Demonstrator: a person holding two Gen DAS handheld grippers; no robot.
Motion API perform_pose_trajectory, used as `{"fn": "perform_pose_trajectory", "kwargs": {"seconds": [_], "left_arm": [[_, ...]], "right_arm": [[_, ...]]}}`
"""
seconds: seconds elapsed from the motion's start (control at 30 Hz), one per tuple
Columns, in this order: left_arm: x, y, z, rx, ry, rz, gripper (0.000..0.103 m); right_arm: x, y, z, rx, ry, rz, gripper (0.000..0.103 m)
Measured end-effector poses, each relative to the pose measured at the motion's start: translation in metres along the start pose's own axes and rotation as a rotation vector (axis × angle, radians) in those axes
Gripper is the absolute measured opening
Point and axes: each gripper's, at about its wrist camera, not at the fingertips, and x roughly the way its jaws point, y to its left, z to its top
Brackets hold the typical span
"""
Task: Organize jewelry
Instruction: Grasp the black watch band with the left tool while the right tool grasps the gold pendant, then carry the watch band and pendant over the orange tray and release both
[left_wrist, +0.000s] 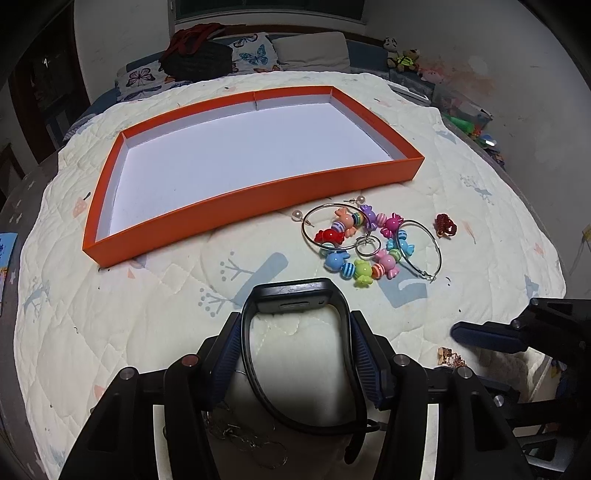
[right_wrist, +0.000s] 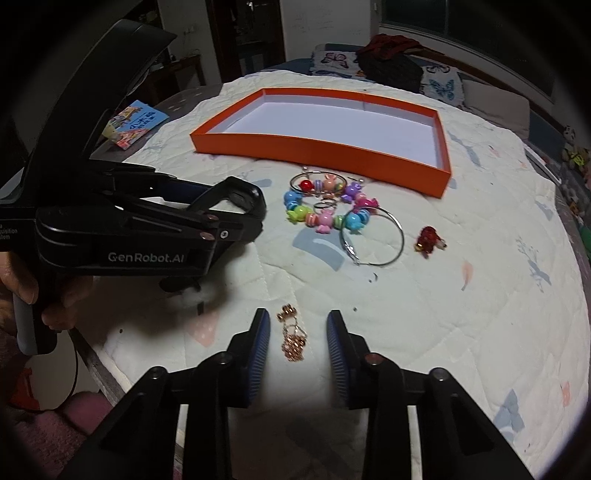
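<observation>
Jewelry lay scattered on a quilted bed cover (left_wrist: 110, 314), all of it on the near side of an orange tray (left_wrist: 258, 199) with a white floor. Just beside the tray's near wall sat a candy-bead bracelet (left_wrist: 364, 247) in many colours, overlapped by two large silver hoop earrings (left_wrist: 419, 251) and a smaller ring. Two pearl studs (left_wrist: 297, 214) rested between the bracelet and the tray wall. A small red charm (left_wrist: 446, 225) lay on the cover to the right of the bracelet, apart from it.

The left gripper (left_wrist: 295, 354) had its jaws closed on a black watch (left_wrist: 295, 302), pressing the strap loop from both sides, with the watch body pointing toward the tray. Under the gripper a thin silver chain (left_wrist: 251, 439) lay on the cover, partly hidden.

The right gripper (right_wrist: 297, 350) stood nearer than the bracelet, jaws apart, with a rose-gold beaded piece (right_wrist: 293, 338) lying on the cover between its fingers; whether either finger touched it could not be told. In the right wrist view the left gripper (right_wrist: 236, 206) appeared to the left of the bracelet, and a picture book (right_wrist: 136, 123) lay beyond the tray's left end.
</observation>
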Motion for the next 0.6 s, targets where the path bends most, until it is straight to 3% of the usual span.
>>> {"fn": "perform_pose_trajectory", "kwargs": {"seconds": [0.33,0.6], "left_arm": [[0.002,0.0,0.001,0.018,-0.01,-0.003,0.06],[-0.005,0.004,0.001,-0.001,-0.025,-0.029,0.059]], "right_arm": [[0.005,0.004,0.004,-0.062,0.011,-0.002,0.014],[-0.007,-0.001,0.006,-0.009,-0.021,0.023,0.013]]}}
